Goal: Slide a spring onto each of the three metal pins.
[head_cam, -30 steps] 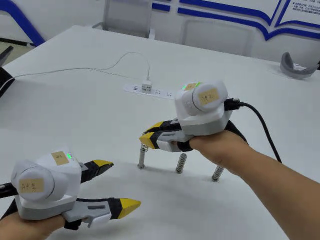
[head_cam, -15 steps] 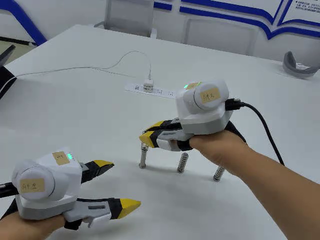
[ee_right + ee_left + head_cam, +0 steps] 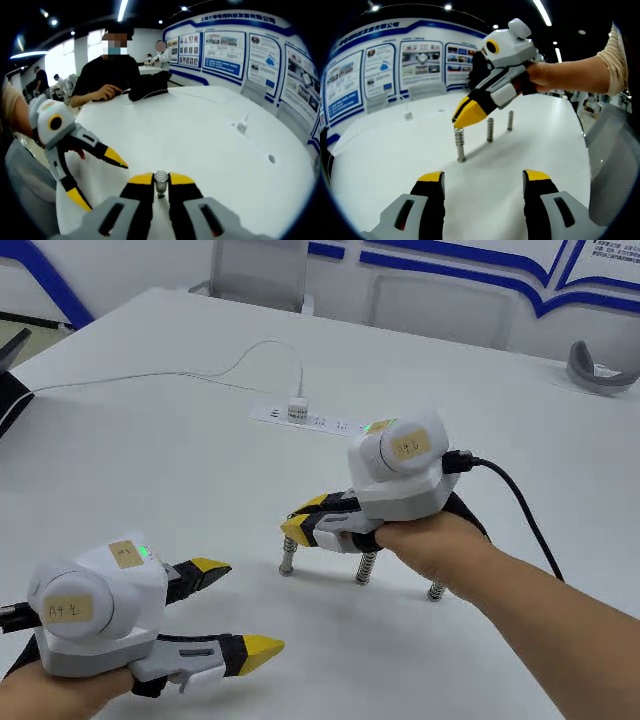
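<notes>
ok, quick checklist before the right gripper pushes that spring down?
1. Jaws of the right gripper shut on the spring: ok.
2. Spring threaded on the near pin: ok, coils at its top, bare shaft below.
3. Near pin upright: ok.
4. Both the middle pin and far pin loaded: ok.
5. The left gripper open, empty, apart from the pins: ok.
6. Pin bases fixed to the table: cannot tell.
</notes>
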`<state>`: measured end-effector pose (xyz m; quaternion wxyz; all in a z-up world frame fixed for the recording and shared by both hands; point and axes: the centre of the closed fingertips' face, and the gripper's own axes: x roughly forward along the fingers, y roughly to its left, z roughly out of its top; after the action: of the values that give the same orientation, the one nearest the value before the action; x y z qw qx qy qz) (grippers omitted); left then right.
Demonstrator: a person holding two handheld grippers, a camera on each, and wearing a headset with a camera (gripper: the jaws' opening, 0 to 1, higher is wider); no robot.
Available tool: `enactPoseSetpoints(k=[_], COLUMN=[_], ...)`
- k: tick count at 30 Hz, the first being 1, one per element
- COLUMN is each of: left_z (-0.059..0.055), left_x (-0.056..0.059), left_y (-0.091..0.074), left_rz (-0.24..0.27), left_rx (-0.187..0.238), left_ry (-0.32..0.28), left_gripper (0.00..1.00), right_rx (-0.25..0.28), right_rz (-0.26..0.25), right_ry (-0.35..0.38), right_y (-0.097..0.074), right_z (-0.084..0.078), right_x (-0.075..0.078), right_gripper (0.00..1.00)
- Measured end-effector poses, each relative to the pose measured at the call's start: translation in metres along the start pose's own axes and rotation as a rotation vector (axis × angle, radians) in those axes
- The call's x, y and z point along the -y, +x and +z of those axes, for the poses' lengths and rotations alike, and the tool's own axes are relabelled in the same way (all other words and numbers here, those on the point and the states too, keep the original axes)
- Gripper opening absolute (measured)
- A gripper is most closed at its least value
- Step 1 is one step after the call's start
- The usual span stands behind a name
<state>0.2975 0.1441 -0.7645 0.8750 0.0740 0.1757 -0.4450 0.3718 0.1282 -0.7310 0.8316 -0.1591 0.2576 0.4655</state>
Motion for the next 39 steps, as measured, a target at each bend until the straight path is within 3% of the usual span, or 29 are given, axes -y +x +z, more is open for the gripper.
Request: enactPoseSetpoints(k=[18, 34, 39], left_z=[-0.001, 0.0, 0.002], left_x=[-0.001, 0.0, -0.001], left_y=[0.001, 0.003, 0.003], left_rz=[0.001, -0.002, 0.0], left_rx=[-0.002, -0.003, -0.002], left_ry=[-0.001, 0.0, 0.002], left_gripper=[0.64, 0.65, 0.65], right_rx=[-0.061, -0.064, -0.061], right_rz=[0.014, 0.027, 0.02], right_ry=[0.034, 0.023, 0.006], right_y=[0.013, 0.016, 0.012], right_z=[-0.024, -0.027, -0.026], right_x=[-0.005, -0.012, -0.013], right_gripper=[0.12, 0.12, 0.17])
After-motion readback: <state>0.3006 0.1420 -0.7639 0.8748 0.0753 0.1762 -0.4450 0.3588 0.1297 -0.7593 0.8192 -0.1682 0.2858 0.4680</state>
